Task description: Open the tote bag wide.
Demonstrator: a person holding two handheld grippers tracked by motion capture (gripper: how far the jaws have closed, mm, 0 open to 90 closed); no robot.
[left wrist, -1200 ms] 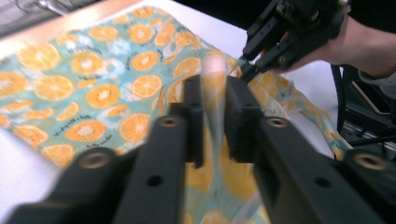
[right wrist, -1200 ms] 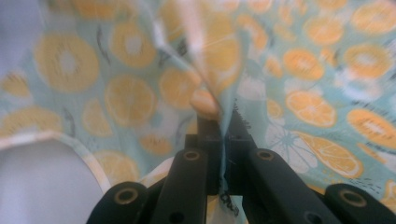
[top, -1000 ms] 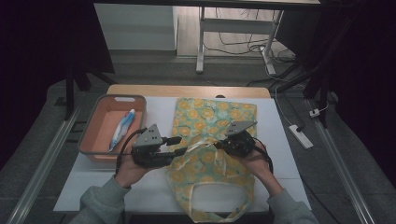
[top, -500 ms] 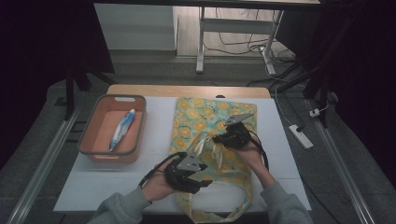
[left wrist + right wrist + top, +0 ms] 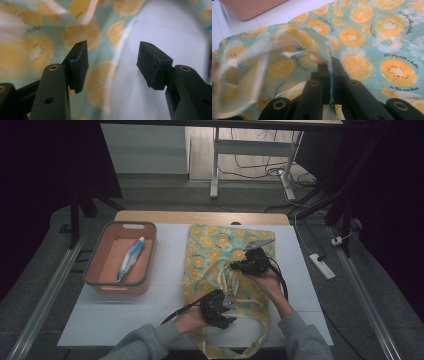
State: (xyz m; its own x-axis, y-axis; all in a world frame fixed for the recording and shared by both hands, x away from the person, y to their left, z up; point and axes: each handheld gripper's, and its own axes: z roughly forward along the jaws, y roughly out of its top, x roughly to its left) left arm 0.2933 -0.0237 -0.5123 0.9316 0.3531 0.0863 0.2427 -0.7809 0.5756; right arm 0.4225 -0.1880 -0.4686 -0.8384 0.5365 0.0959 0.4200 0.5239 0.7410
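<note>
Tote bag (image 5: 222, 265) with orange-slice print on teal lies flat on the white table (image 5: 125, 315), right of centre, its handles (image 5: 252, 345) trailing toward the person at the near edge. Right gripper (image 5: 239, 266) sits over the middle of the bag, jaws together and clamped on a fold of the bag's top layer; in the right gripper view that cloth (image 5: 294, 47) is pinched between the pads and bunches up to the left of them. Left gripper (image 5: 227, 301) is near the bag's mouth at the near side, low over the fabric. Its jaws have just been opening and now stand apart; in the left gripper view (image 5: 112, 63) nothing is between the pads, just printed cloth (image 5: 45, 45) and a pale surface behind them, blurred. Can't tell if the tips touch the bag. Orange bin (image 5: 102, 280) stands on the table's left side, well apart from the bag, with a blue and white tube (image 5: 130, 259) lying inside it. Person's grey sleeves (image 5: 145, 345) come in from the bottom edge.
</note>
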